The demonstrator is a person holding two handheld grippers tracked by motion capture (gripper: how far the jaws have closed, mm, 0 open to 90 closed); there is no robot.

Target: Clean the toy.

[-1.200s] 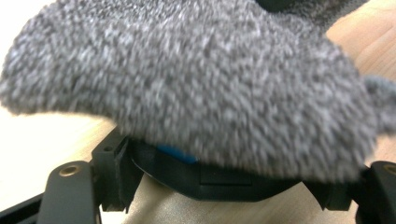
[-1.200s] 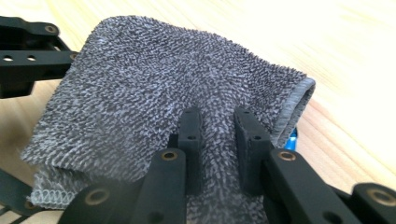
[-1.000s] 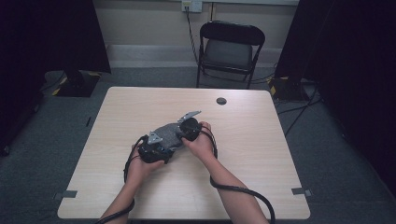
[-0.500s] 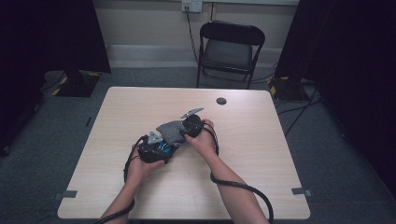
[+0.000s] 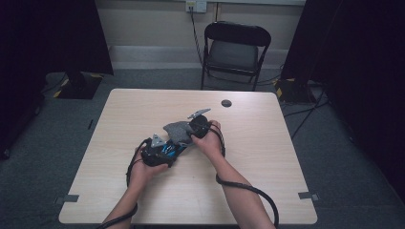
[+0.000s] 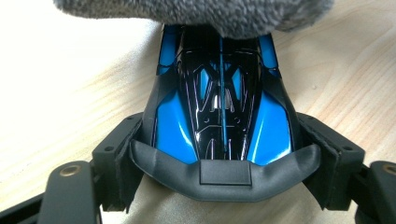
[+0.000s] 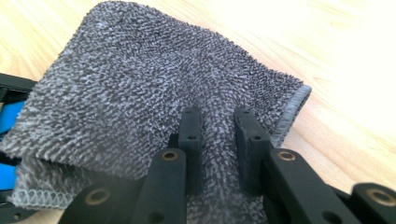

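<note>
A glossy blue and black toy car (image 6: pixel 219 107) sits between the jaws of my left gripper (image 6: pixel 224 161), whose pads press on both its sides. In the high view the car (image 5: pixel 168 149) is held just above the table's middle by the left gripper (image 5: pixel 165 151). A grey terry cloth (image 7: pixel 130 84) drapes over the car's far end, and my right gripper (image 7: pixel 218 140) is shut on a fold of it. From above, the cloth (image 5: pixel 175 130) lies between the two hands, with the right gripper (image 5: pixel 192 132) to its right.
The pale wooden table (image 5: pixel 267 157) carries a small black round object (image 5: pixel 226 103) near its far edge. A black folding chair (image 5: pixel 236 50) stands beyond that edge. Cables trail from both grippers toward the near edge.
The right gripper has shifted the cloth slightly over the car. The left hand and the car have kept still.
</note>
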